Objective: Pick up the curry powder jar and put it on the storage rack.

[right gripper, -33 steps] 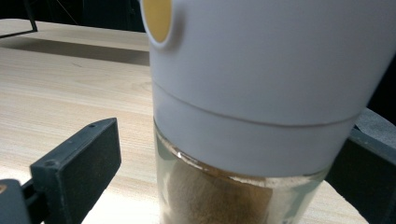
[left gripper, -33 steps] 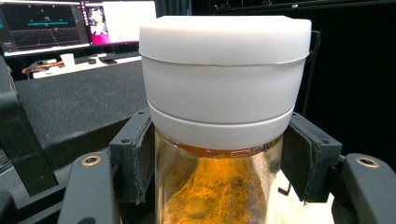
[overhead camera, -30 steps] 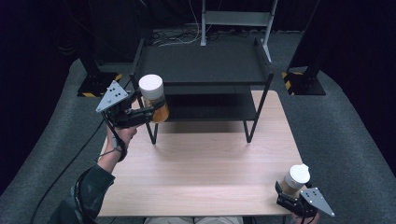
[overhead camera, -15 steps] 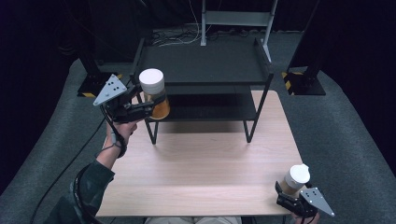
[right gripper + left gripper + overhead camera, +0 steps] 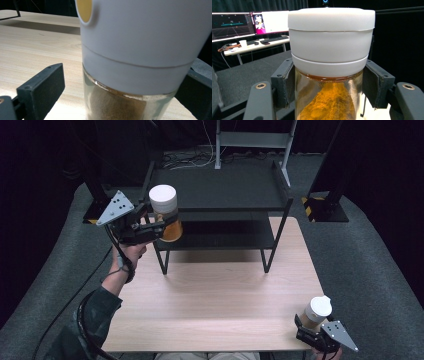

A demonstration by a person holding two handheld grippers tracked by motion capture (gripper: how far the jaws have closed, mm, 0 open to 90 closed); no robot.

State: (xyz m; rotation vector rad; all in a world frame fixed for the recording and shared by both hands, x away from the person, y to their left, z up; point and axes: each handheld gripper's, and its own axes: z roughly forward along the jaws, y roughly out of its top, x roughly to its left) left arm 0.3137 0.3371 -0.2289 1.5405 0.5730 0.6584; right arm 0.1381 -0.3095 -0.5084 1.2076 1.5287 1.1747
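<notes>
Left gripper point(image 5: 167, 226), upper left of the high view: jaws clamped on an orange-powder jar point(image 5: 329, 75) with a white lid, held in the air at the left end of the black shelf rack point(image 5: 220, 190). Looks like the placing step; next is to carry it over a shelf and lower it level. Right gripper point(image 5: 306, 329), lower right: brown-powder jar point(image 5: 316, 314) between its jaws at the table point(image 5: 215, 300) edge; one pad visibly stands off the glass, grip unclear.
</notes>
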